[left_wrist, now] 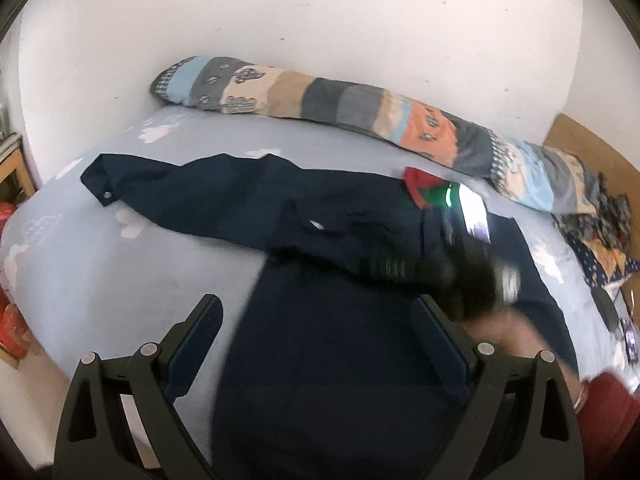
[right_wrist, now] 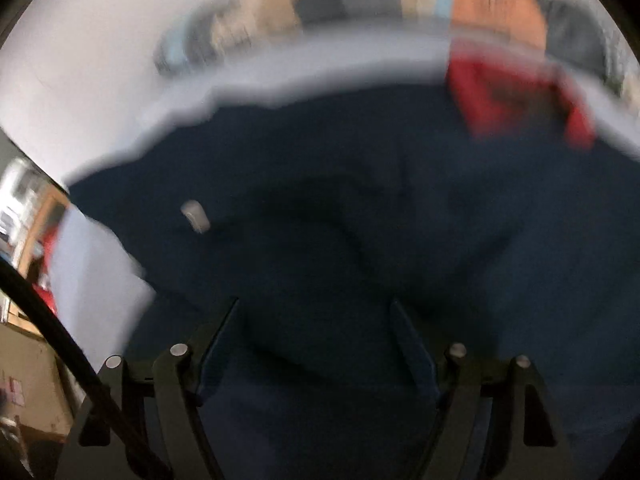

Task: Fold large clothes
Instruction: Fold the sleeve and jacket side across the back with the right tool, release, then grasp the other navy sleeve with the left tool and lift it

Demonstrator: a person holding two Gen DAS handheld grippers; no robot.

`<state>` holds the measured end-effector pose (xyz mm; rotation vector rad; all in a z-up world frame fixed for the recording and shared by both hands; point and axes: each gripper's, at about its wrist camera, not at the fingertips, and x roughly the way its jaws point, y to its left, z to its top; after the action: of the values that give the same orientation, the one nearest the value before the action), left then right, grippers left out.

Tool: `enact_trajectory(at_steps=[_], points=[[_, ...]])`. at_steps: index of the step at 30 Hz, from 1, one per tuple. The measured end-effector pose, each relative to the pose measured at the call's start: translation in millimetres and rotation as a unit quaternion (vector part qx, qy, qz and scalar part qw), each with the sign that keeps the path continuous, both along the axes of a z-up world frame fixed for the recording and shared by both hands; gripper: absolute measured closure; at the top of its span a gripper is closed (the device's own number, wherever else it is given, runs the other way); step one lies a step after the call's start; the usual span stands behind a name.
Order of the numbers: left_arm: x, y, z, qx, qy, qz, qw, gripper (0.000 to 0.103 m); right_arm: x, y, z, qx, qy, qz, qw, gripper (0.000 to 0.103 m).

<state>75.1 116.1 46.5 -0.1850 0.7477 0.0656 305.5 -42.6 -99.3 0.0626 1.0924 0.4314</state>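
A large navy jacket (left_wrist: 320, 320) with a red collar lining (left_wrist: 420, 188) lies spread on a light blue bed sheet (left_wrist: 120, 264). One sleeve (left_wrist: 160, 188) stretches to the left. My left gripper (left_wrist: 316, 308) is open above the jacket's lower body, holding nothing. The right gripper shows in the left wrist view as a blurred dark shape (left_wrist: 472, 264) over the jacket's right side. In the right wrist view the right gripper (right_wrist: 314, 304) is open just above the navy jacket (right_wrist: 360, 200); that view is motion-blurred. The red collar lining (right_wrist: 512, 96) is at its upper right.
A long striped patchwork bolster (left_wrist: 360, 112) lies along the white wall (left_wrist: 320, 20) at the bed's far side. A patterned cloth and small items (left_wrist: 600, 240) sit at the right edge. Wooden furniture (left_wrist: 12, 160) stands at the far left.
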Motion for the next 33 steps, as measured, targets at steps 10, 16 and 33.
enact_trajectory(at_steps=[10, 16, 33], points=[[66.1, 233.6, -2.8, -0.136, 0.052, 0.155, 0.9772, 0.004, -94.0, -58.4, 109.0, 0.023, -0.108, 0.058, 0.992, 0.025], [114.7, 341.2, -31.3, -0.234, 0.072, 0.23, 0.9417, 0.004, -155.2, -102.7, 111.2, 0.052, -0.114, 0.03, 0.992, 0.023], [205.8, 431.7, -136.5, -0.529, 0.112, 0.363, 0.7586, 0.047, -148.3, -92.4, 73.5, 0.045, -0.078, 0.028, 0.996, 0.023]])
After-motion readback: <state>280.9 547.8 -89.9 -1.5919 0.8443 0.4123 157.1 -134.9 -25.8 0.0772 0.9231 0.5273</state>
